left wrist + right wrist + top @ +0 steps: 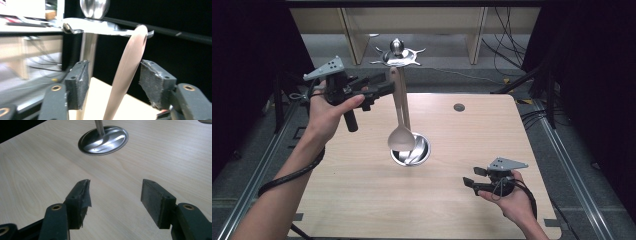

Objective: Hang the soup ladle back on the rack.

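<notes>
Pale wood makes up the surface (362,200), set in a dark room with cables on the floor behind. Near its middle stands a metal utensil stand (398,75): a round base dish (422,152), an upright post and a top plate with hooks under a ball knob. 1 beige spoon (401,137) hangs from a hook, bowl down just over the dish, so it dangles free and off the wood. The left hand-held gripper (387,85) is raised beside the top of the stand; in the left gripper view the spoon's handle (125,75) runs between the 2 pads, which stand apart from it on both sides, so the jaws are wide and grip nothing, which suggests the spoon's weight is on the hook alone. The right hand-held gripper (469,184) rests low near the front right of the surface, jaws wide and empty, apparently kept clear of the work.
</notes>
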Demonstrator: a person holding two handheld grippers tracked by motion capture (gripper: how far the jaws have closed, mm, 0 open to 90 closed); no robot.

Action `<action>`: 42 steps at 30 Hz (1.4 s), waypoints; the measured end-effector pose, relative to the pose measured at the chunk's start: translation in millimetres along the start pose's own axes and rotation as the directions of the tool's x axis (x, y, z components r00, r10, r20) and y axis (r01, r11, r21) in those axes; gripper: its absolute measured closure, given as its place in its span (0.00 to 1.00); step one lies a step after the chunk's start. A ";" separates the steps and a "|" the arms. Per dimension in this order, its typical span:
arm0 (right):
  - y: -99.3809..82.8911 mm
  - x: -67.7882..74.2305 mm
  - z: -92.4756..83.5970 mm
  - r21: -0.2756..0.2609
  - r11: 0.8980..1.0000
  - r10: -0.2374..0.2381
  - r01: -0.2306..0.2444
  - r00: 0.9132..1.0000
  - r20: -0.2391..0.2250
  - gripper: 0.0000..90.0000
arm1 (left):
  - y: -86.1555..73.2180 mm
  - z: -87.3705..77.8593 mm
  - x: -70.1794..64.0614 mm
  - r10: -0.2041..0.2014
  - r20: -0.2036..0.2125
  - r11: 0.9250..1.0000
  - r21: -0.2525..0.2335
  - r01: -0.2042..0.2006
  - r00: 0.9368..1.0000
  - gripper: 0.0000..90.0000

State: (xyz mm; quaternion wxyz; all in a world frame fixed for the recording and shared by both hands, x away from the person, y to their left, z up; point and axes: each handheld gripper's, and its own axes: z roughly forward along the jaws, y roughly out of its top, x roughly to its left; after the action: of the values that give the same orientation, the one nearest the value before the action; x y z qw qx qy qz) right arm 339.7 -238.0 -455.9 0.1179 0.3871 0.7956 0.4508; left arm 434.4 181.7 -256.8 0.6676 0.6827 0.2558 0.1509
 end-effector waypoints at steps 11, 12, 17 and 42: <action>0.6 -0.6 -1.8 0.006 1.000 -0.014 0.014 1.000 0.018 0.45 | -35.4 -36.3 -14.1 0.141 -0.139 0.989 0.068 -0.133 0.980 0.33; 0.6 -0.6 -1.8 0.006 1.000 -0.014 0.014 1.000 0.018 0.45 | -35.4 -36.3 -14.1 0.141 -0.139 0.989 0.068 -0.133 0.980 0.33; 0.4 1.2 -2.1 0.013 1.000 0.017 -0.017 1.000 0.007 0.45 | -61.1 -49.6 -17.1 0.150 -0.159 0.985 0.110 -0.134 0.976 0.33; -3.2 -3.5 -0.2 0.015 1.000 0.004 -0.004 1.000 -0.007 0.45 | -216.6 -68.2 -13.5 0.071 -0.215 0.931 0.364 0.013 0.974 0.34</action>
State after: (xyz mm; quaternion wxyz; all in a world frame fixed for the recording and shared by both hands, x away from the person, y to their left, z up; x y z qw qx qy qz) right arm 340.3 -241.6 -458.9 0.1111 0.3879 0.7987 0.4463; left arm 353.9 226.3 -464.9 0.4944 0.7765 0.3430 0.1871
